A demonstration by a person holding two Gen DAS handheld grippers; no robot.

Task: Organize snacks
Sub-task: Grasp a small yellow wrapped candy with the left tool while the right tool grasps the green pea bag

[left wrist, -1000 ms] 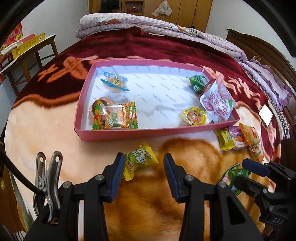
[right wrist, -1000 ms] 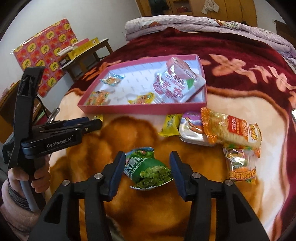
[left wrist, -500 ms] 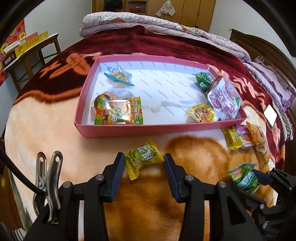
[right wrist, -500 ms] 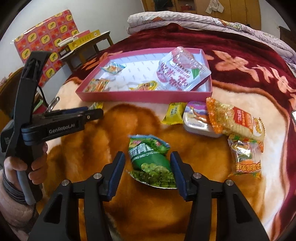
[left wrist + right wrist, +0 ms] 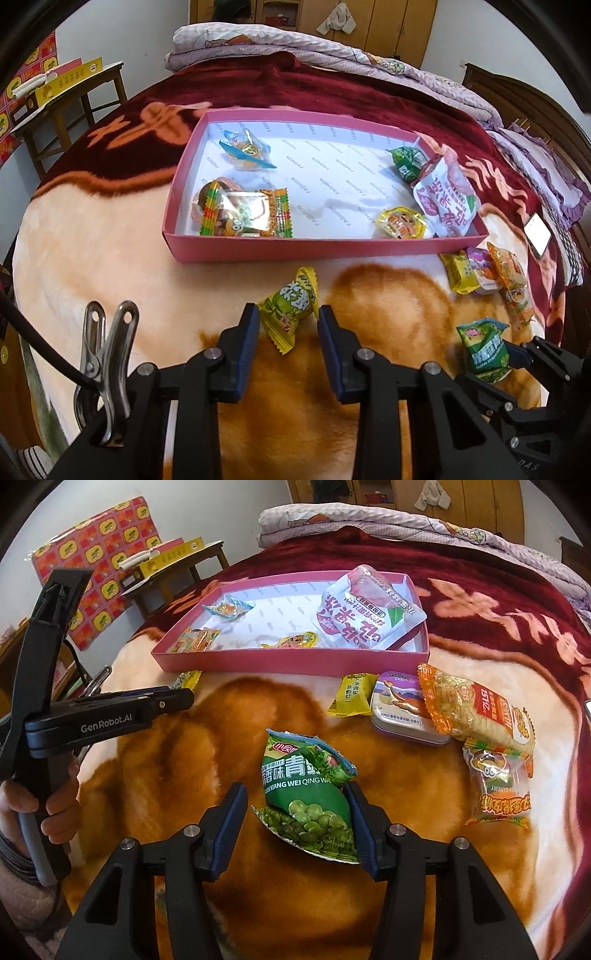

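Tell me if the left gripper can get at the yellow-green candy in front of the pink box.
Probably yes. The left gripper is open, with the yellow-green candy already between its fingers on the blanket, and nothing lies in between; the pink box sits just beyond.

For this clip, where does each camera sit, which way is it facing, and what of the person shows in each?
Left wrist: sits on the left gripper, looking along its fingers over the blanket toward the pink tray; a yellow-green candy lies between its open fingers. The right gripper shows at lower right.
Right wrist: sits on the right gripper, facing the same tray; its fingers flank the green pea packet. The left hand shows.
Shared: tray, pea packet, the loose snacks by the tray's corner.
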